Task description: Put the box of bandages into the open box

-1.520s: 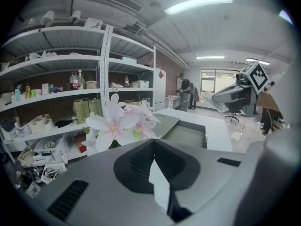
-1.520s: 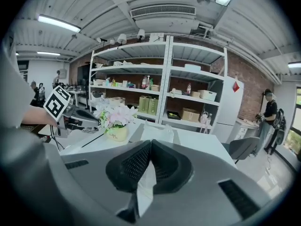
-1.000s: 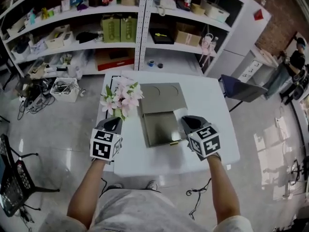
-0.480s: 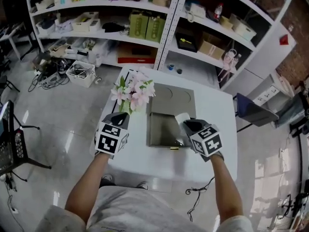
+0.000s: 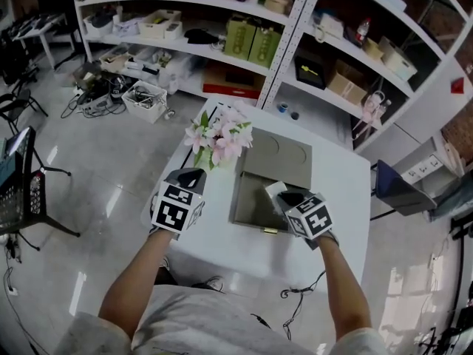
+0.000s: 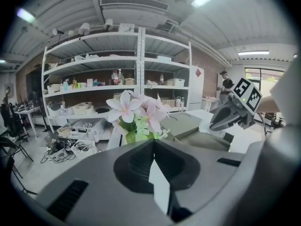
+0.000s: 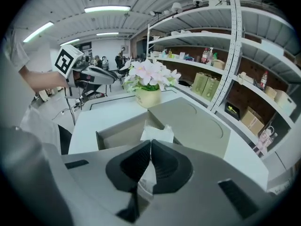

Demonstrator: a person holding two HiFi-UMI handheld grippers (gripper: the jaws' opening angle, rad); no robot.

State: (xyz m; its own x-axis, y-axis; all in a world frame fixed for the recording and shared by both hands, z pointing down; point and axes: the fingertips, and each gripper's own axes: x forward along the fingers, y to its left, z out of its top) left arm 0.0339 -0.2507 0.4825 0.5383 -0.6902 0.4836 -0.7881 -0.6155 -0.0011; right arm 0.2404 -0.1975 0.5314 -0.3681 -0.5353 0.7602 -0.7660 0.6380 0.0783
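Shelves are filling the far wall, and a white table is standing in front of them.

- Left gripper is hovering over the table's left edge. Its jaws are together with nothing between them, and it is well apart from the work.
- Flowers are sitting just right of it, near the far left corner of the open box.
- The lid is lying back flat on the far side. The tray is facing up and looking bare.
- Right gripper is clamping the bandage box by its near end. The white pack is sticking out ahead of the jaws over the tray's right part. Whether it is touching the tray floor, I cannot tell.

Judgement: the step in hand is lowering and letting go.
- Be bringing the pack down level until it is lying on the tray floor, clear of the right wall, before parting the jaws.
- Be parting them only enough to free it.
- Be lifting straight up, so the pads are not dragging it back out.
- If the tray is sliding, the left gripper could be steadying its left wall.
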